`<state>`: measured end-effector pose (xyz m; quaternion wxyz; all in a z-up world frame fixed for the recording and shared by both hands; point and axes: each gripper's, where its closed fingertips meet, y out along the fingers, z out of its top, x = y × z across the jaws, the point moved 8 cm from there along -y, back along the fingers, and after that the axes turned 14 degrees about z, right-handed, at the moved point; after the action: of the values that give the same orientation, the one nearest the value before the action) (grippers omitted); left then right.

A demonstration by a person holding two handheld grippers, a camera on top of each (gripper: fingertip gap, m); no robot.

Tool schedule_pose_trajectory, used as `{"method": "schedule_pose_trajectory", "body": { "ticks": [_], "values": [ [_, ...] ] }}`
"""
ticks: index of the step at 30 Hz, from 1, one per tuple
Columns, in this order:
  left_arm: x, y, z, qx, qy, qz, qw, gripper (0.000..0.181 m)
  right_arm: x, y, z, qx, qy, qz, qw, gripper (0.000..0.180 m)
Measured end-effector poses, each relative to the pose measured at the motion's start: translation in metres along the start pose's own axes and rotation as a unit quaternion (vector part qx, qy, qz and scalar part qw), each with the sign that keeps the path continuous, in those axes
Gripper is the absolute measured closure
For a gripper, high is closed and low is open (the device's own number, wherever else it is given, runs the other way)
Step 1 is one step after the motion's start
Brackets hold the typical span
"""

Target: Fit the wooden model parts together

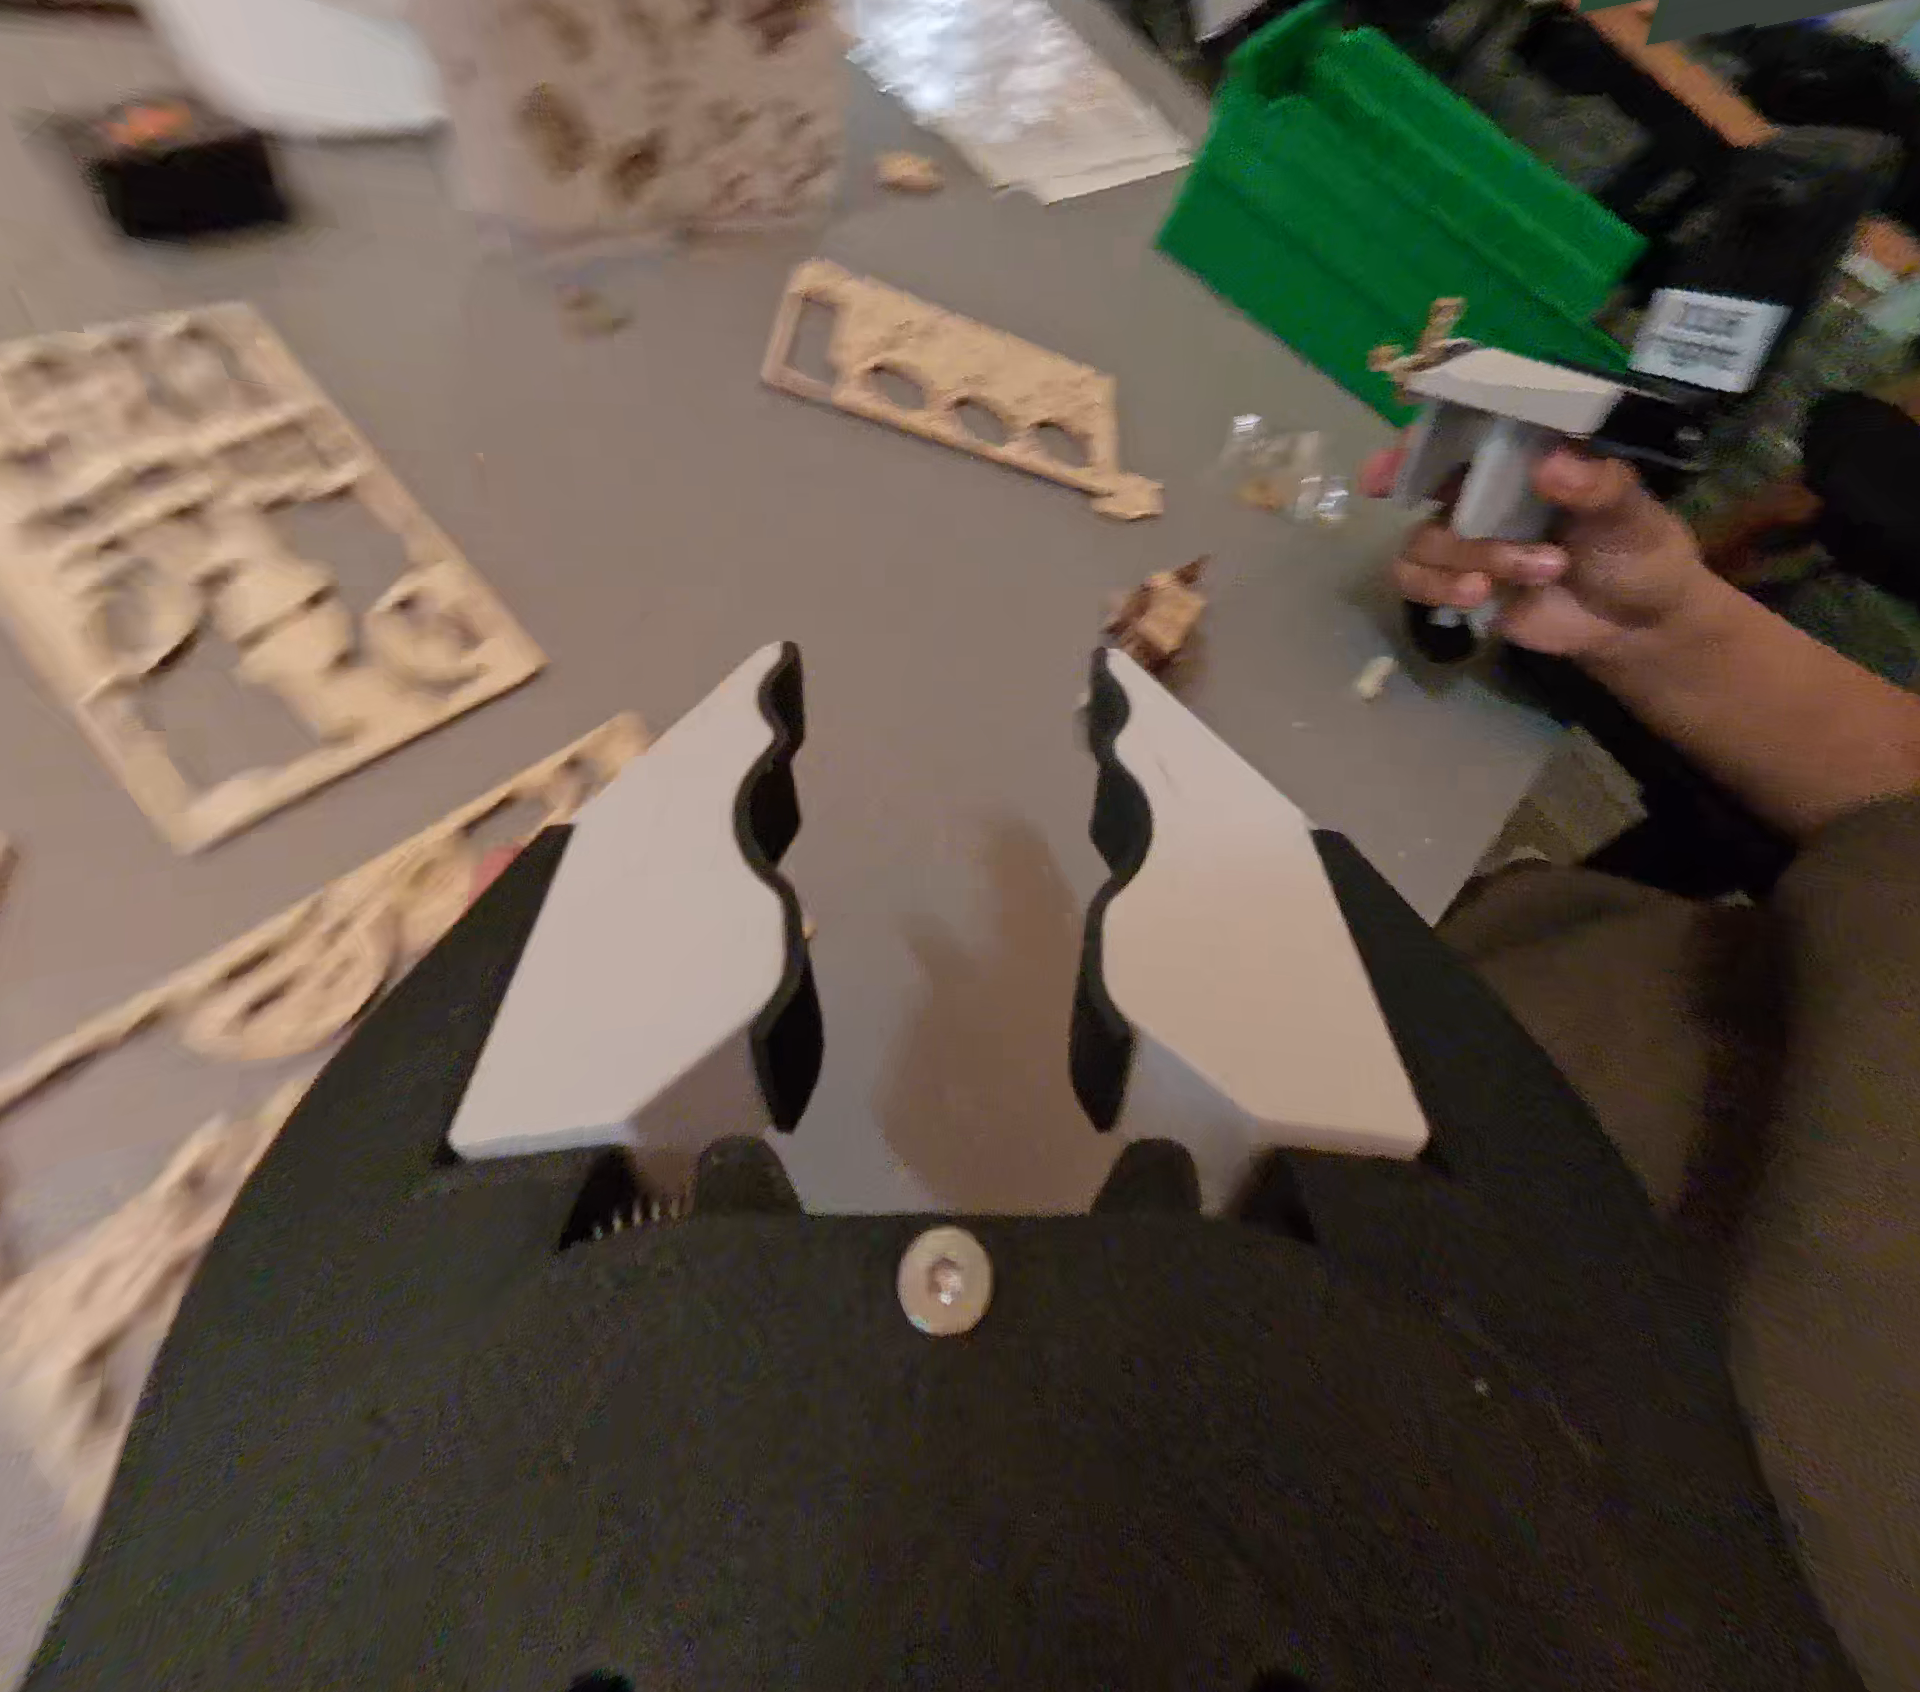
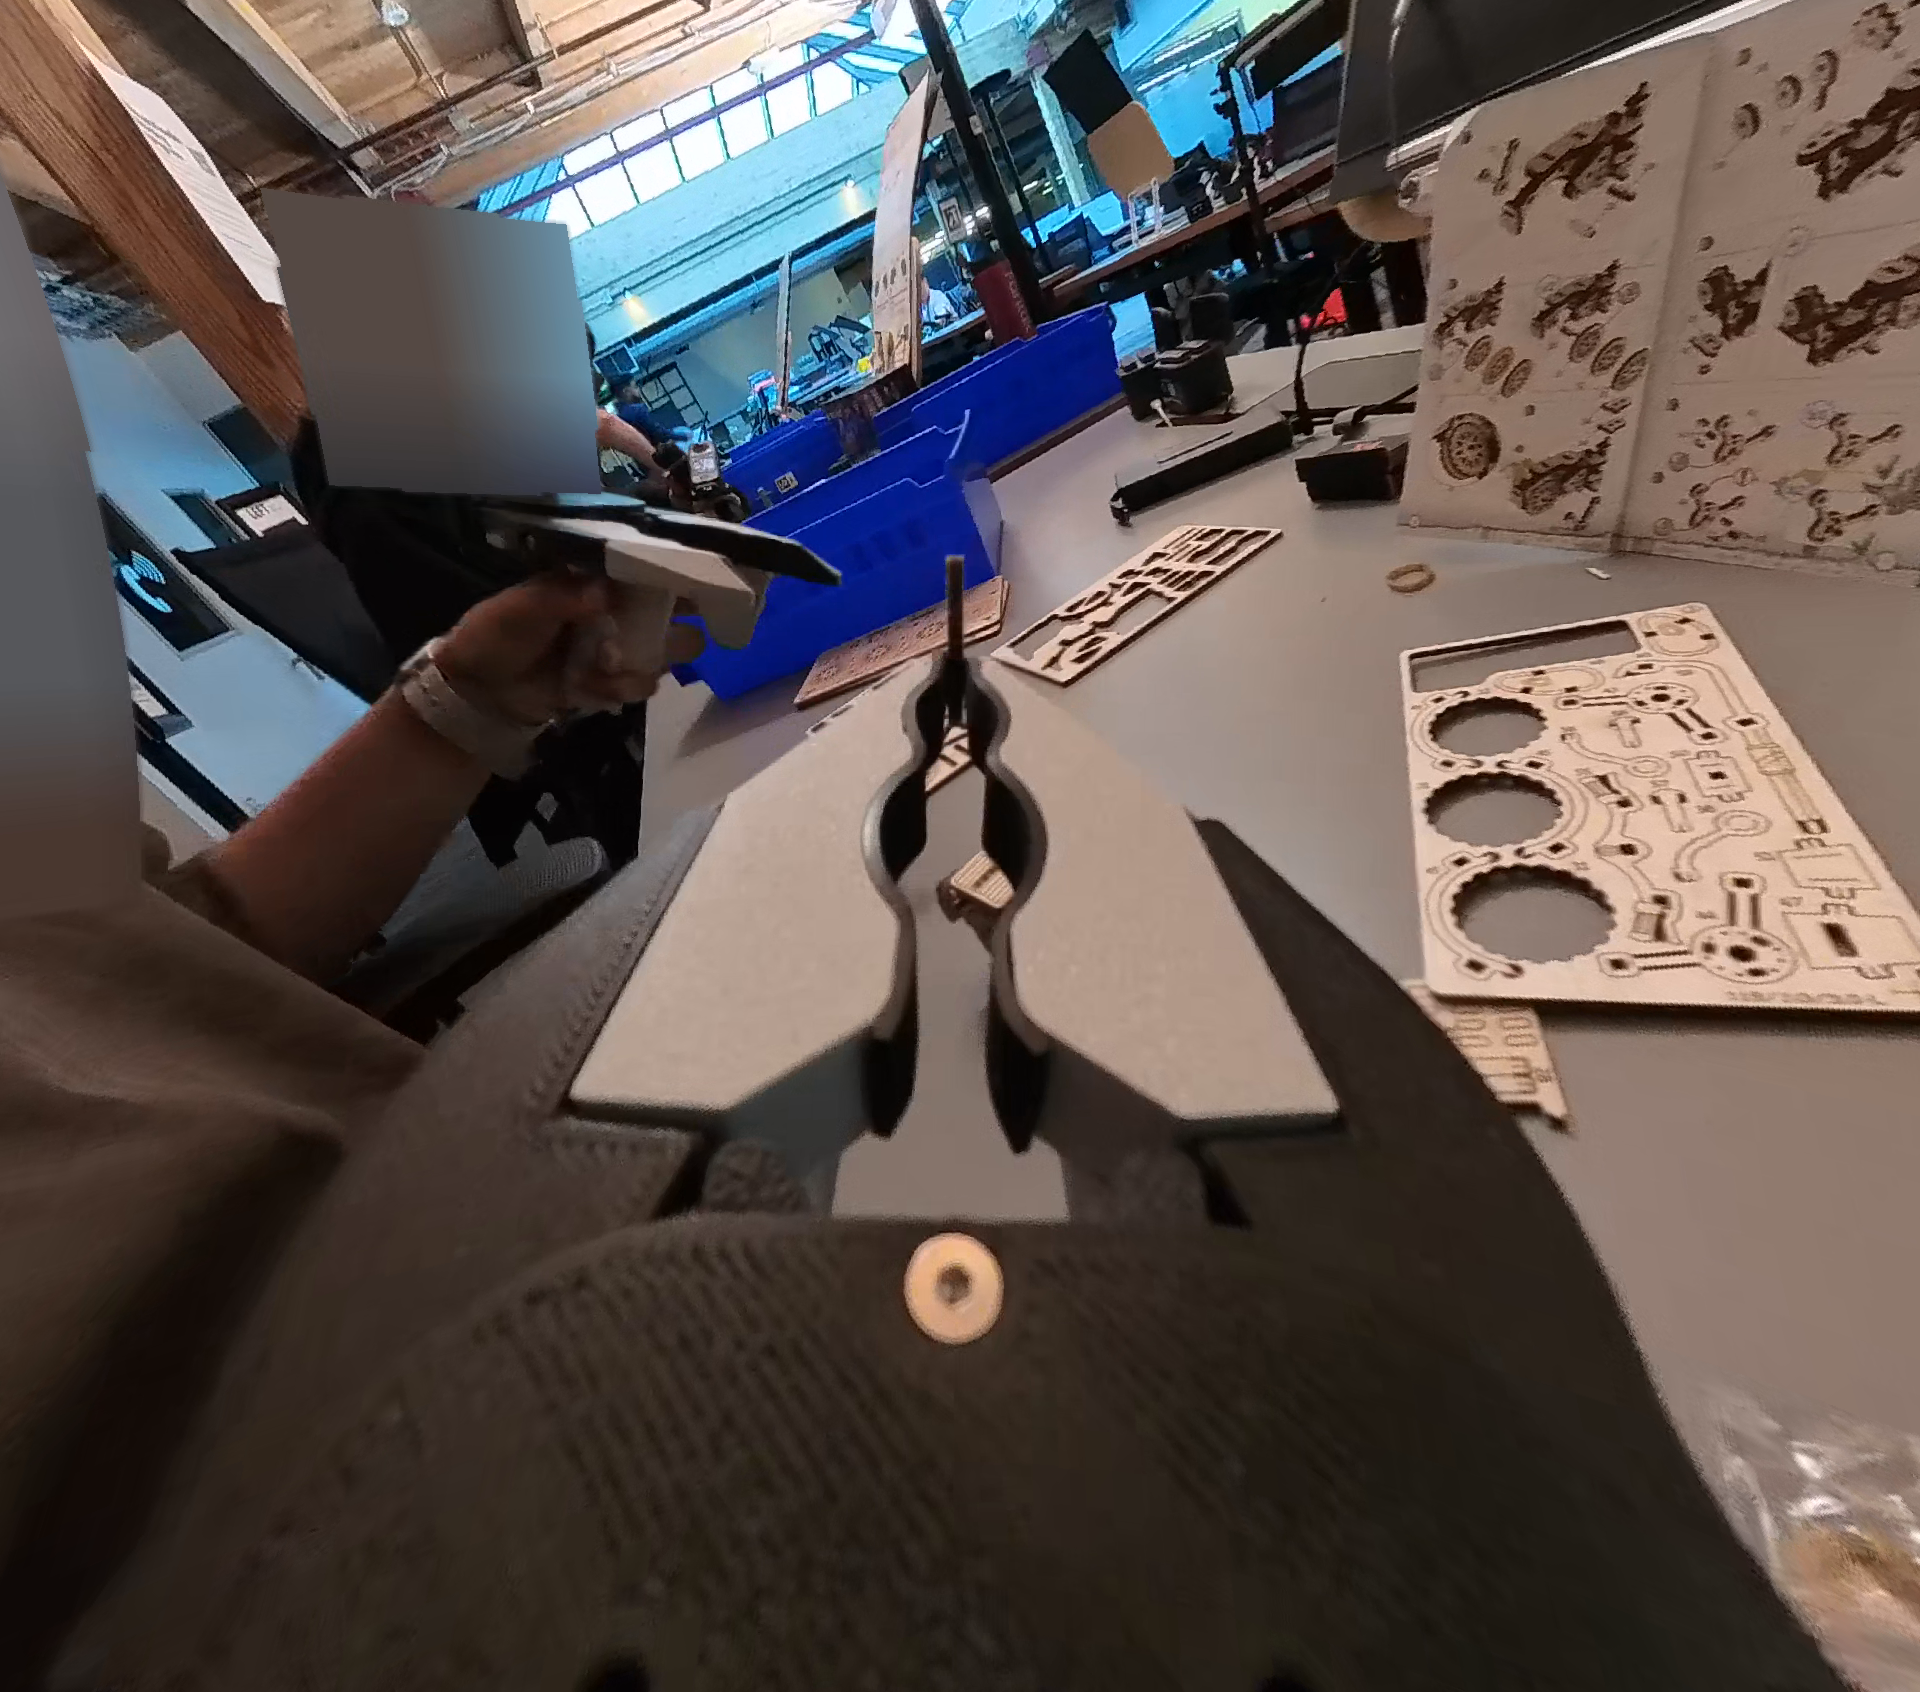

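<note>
On the grey tabletop (image 2: 1299,707) a pale laser-cut wooden parts sheet (image 2: 1662,821) lies near its right edge. My left gripper (image 1: 945,676) hangs wide apart, empty. My right gripper (image 2: 954,686) is clamped on a thin dark wooden part (image 2: 952,603), upright above the tabletop.

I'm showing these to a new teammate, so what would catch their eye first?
Probably the right gripper, raised in the foreground and shut on a thin dark wooden part. Next, the open, empty left gripper above the grey table. Then the pale laser-cut wooden sheet with three round holes lying flat at right.
</note>
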<state>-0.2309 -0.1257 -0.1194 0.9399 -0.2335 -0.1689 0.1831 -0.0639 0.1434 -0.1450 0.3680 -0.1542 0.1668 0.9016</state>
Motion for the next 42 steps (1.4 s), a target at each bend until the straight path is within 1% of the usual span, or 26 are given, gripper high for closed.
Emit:
{"method": "schedule_pose_trajectory", "body": {
  "ticks": [2, 4, 6, 9, 11, 14, 17, 22, 23, 25, 29, 31, 33, 36, 40, 42],
  "values": [
    [0.032, 0.017, -0.007, 0.05, 0.06, -0.056, 0.995, 0.141, -0.004, 0.002, -0.002, -0.005, 0.002, 0.003, 1.0, 0.18],
    [0.058, 0.033, -0.02, 0.06, 0.095, -0.091, 0.99, 0.143, -0.011, 0.003, -0.006, -0.004, 0.008, 0.009, 1.0, 0.18],
    [0.076, 0.045, -0.029, 0.063, 0.071, -0.131, 0.987, 0.147, -0.017, 0.002, -0.012, 0.002, 0.018, 0.013, 1.0, 0.18],
    [0.094, 0.055, -0.036, 0.082, -0.019, -0.214, 0.973, 0.15, -0.024, -0.002, -0.02, 0.015, 0.041, 0.021, 0.999, 0.179],
    [0.098, 0.058, -0.037, 0.088, -0.053, -0.245, 0.964, 0.152, -0.027, -0.004, -0.023, 0.022, 0.059, 0.032, 0.997, 0.179],
    [0.101, 0.06, -0.039, 0.093, -0.038, -0.246, 0.964, 0.152, -0.03, -0.004, -0.026, 0.017, 0.07, 0.053, 0.996, 0.18],
    [0.105, 0.061, -0.043, 0.086, -0.007, -0.237, 0.968, 0.15, -0.031, 0.001, -0.032, -0.016, 0.066, 0.066, 0.996, 0.179],
    [0.105, 0.065, -0.049, 0.064, -0.008, -0.225, 0.972, 0.151, -0.034, 0.006, -0.042, -0.08, 0.059, 0.075, 0.992, 0.179],
    [0.104, 0.066, -0.05, 0.06, -0.01, -0.227, 0.972, 0.153, -0.034, 0.006, -0.044, -0.088, 0.062, 0.074, 0.991, 0.179],
    [0.103, 0.066, -0.052, 0.052, -0.012, -0.233, 0.971, 0.157, -0.032, 0.005, -0.045, -0.084, 0.085, 0.079, 0.99, 0.179],
    [0.106, 0.064, -0.051, 0.054, -0.038, -0.258, 0.964, 0.158, -0.028, 0.004, -0.046, -0.05, 0.172, 0.111, 0.978, 0.18],
    [0.107, 0.063, -0.051, 0.052, -0.056, -0.272, 0.959, 0.159, -0.028, 0.005, -0.05, -0.059, 0.194, 0.121, 0.972, 0.179],
    [0.109, 0.062, -0.053, 0.043, -0.066, -0.285, 0.955, 0.161, -0.03, 0.007, -0.053, -0.074, 0.199, 0.13, 0.968, 0.179],
    [0.113, 0.059, -0.056, 0.027, -0.059, -0.309, 0.949, 0.169, -0.033, 0.01, -0.056, -0.094, 0.2, 0.139, 0.965, 0.18],
    [0.116, 0.06, -0.06, 0.013, -0.053, -0.309, 0.95, 0.179, -0.037, 0.011, -0.059, -0.114, 0.2, 0.15, 0.962, 0.18],
    [0.117, 0.059, -0.06, 0.012, -0.055, -0.321, 0.945, 0.179, -0.037, 0.011, -0.059, -0.117, 0.2, 0.153, 0.961, 0.178]
  ]
}}
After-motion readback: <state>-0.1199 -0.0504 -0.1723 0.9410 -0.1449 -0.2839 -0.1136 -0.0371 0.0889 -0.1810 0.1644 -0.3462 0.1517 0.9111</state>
